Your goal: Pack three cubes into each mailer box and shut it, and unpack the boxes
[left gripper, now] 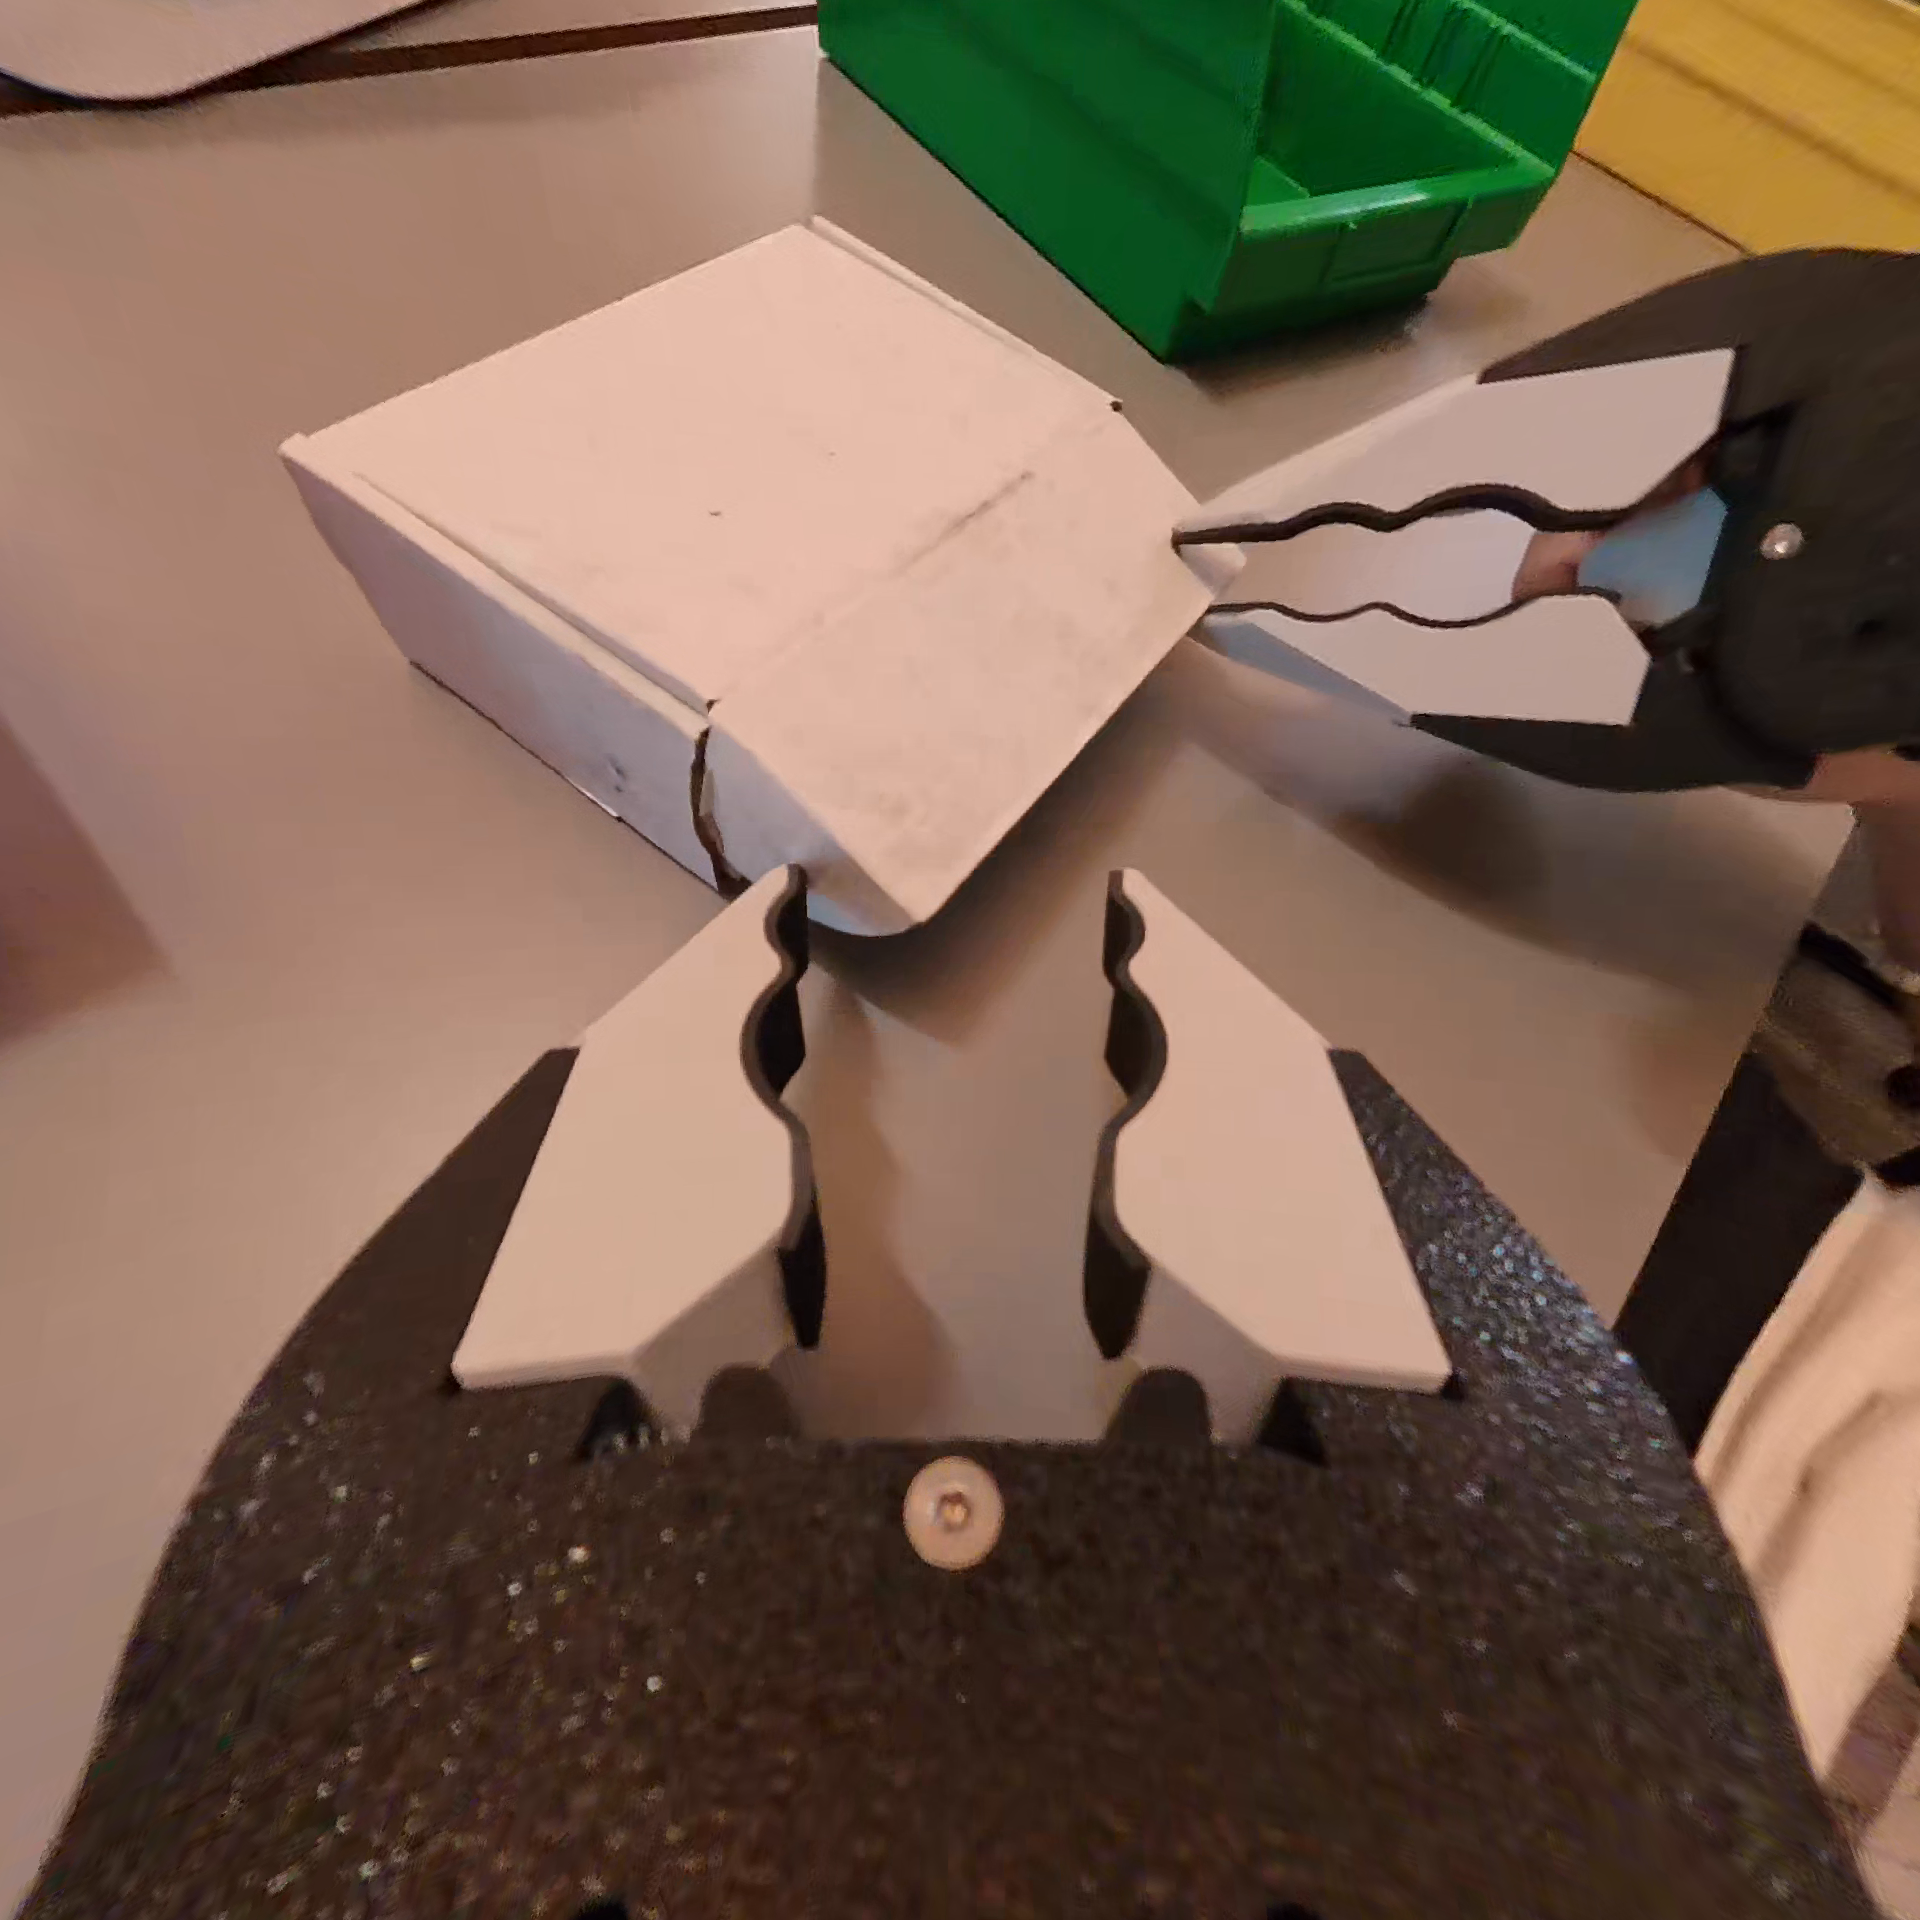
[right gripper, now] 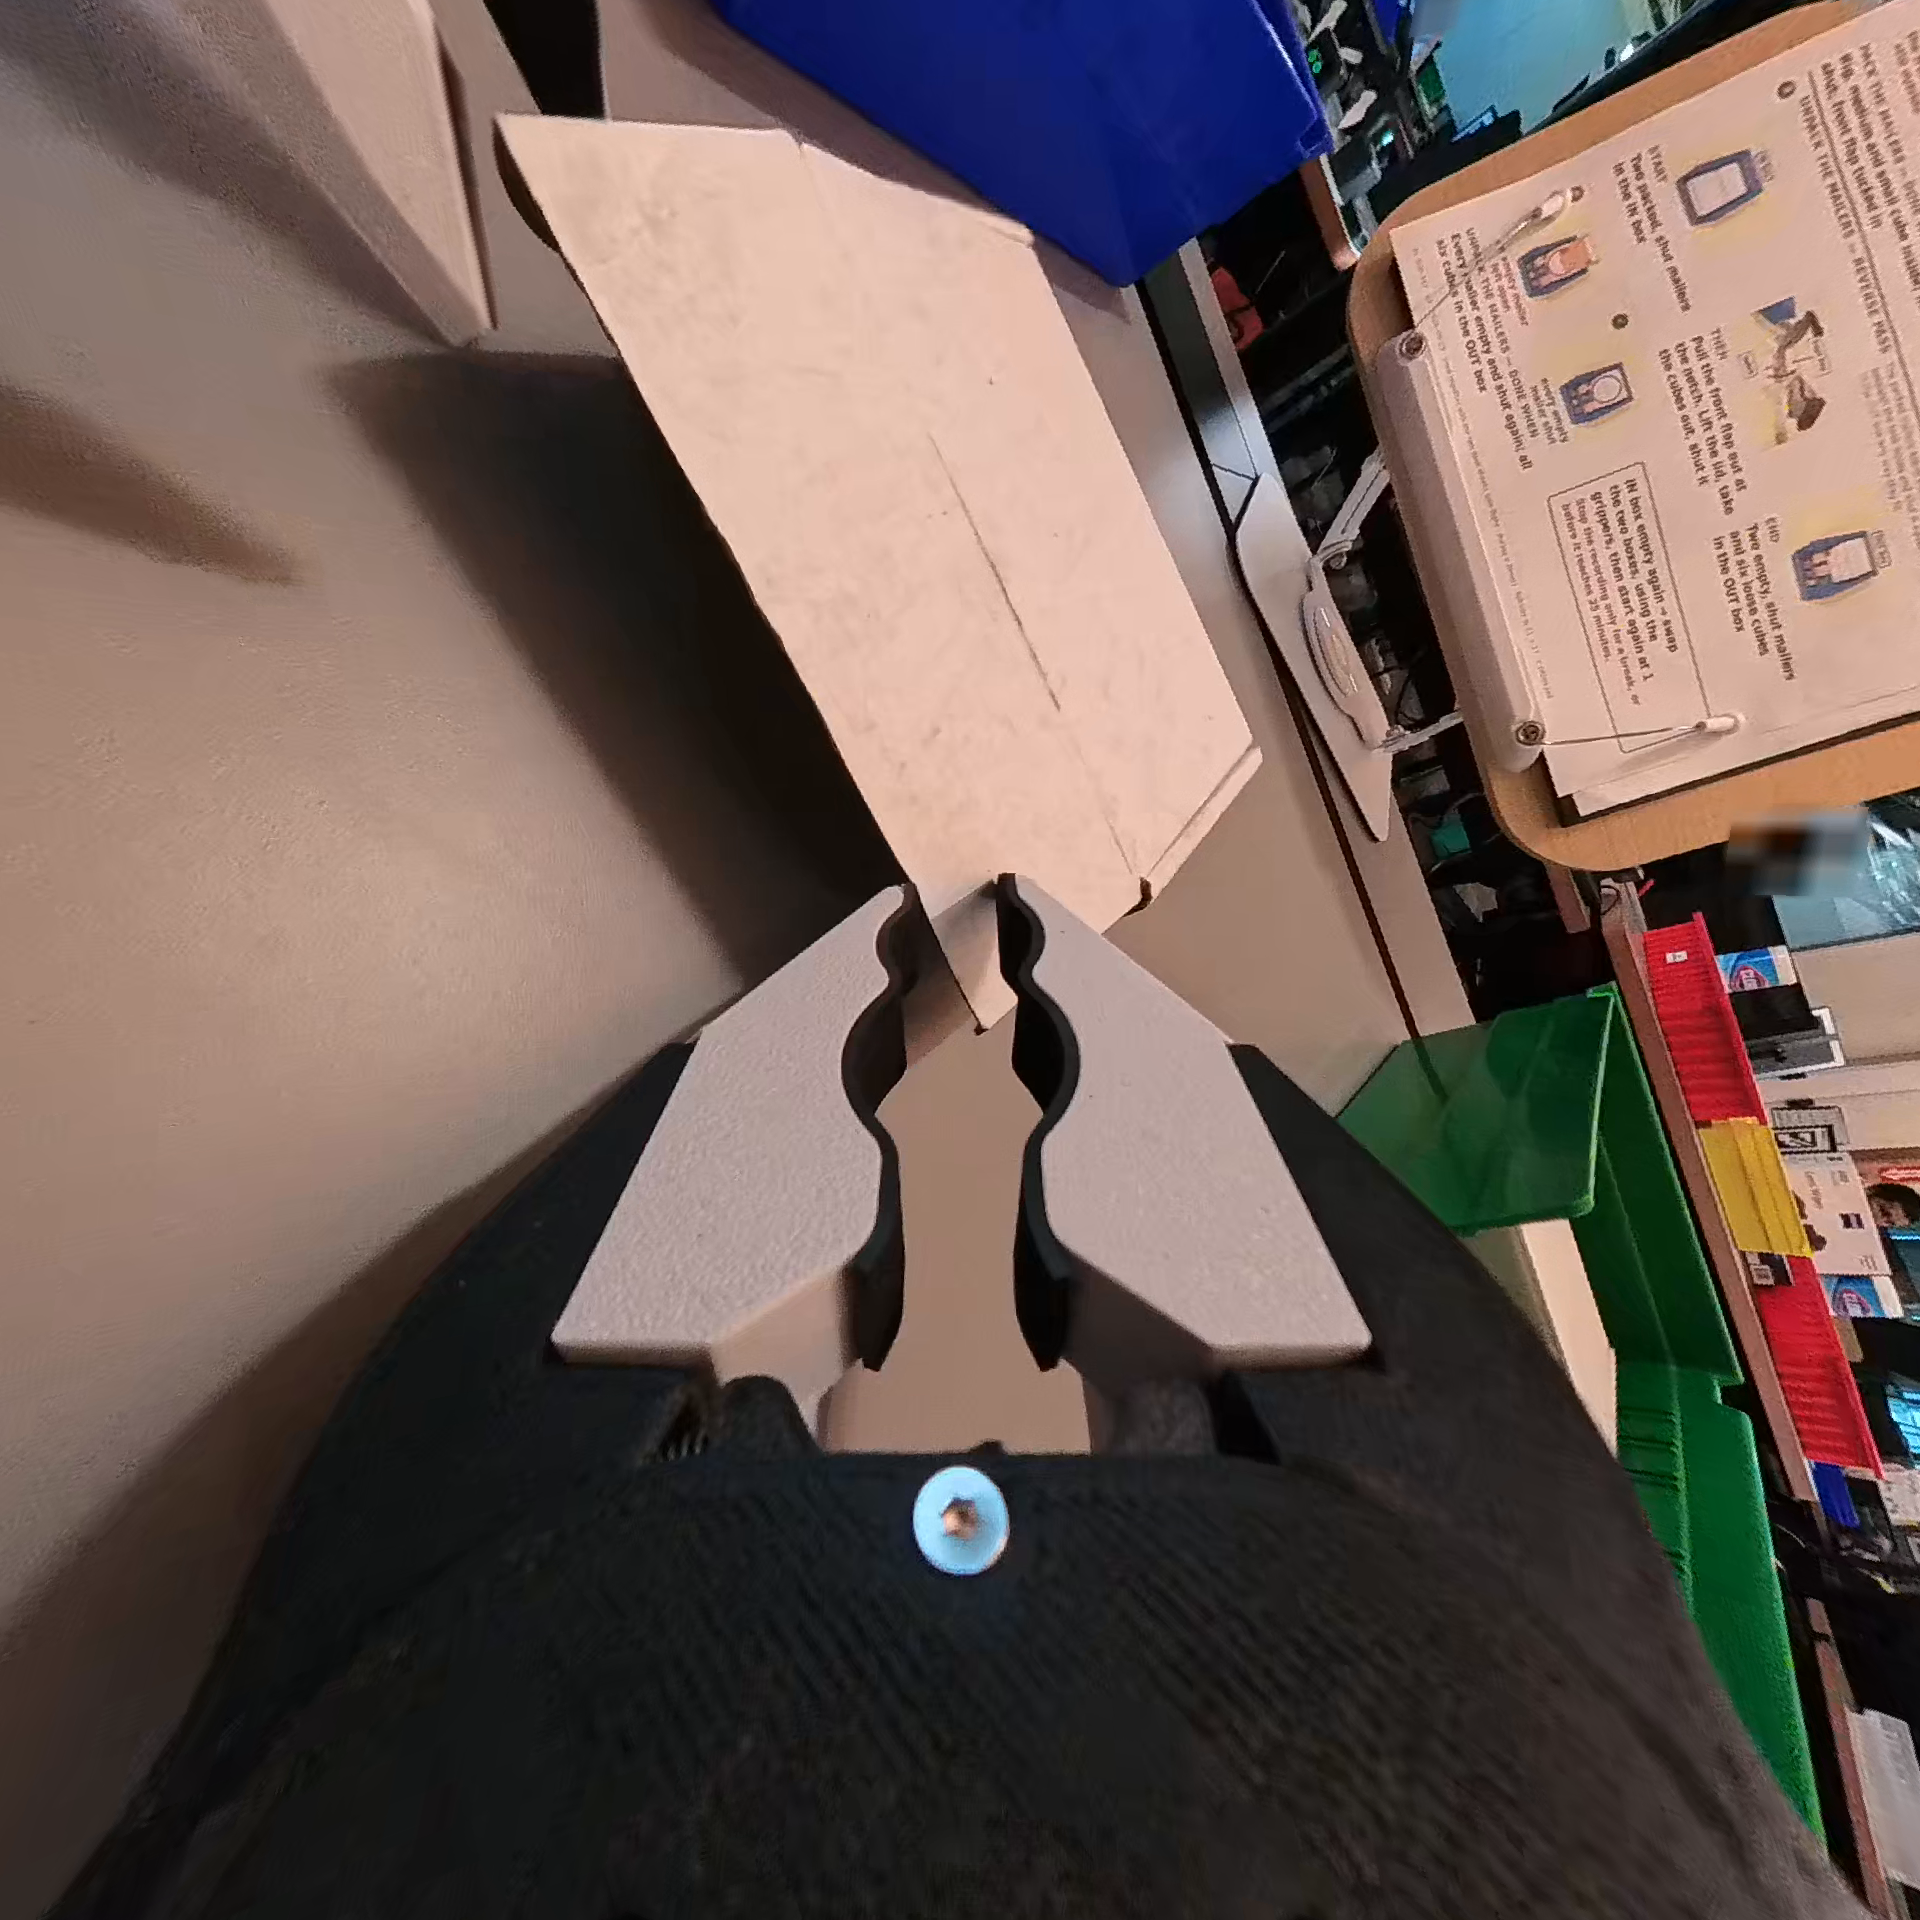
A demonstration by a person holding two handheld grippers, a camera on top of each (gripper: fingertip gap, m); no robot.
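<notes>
Right hand-held gripper (left gripper: pixel 1195 582) pinches front-flap corner of flat white cardboard mailer box (left gripper: pixel 717 540) on smooth grey counter (left gripper: pixel 260 883); left hand-held gripper (left gripper: pixel 956 894) open, wavy pads empty.

The left gripper (left gripper: pixel 956 914) points forward and a little downward, its jaws wide apart with nothing between them. The right gripper (right gripper: pixel 951 904) is rolled on its side, its jaws narrowed and pinching something thin at the tips.

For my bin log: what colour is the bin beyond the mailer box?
Green bin; shows best in the left wrist view, behind the white mailer box.
</notes>
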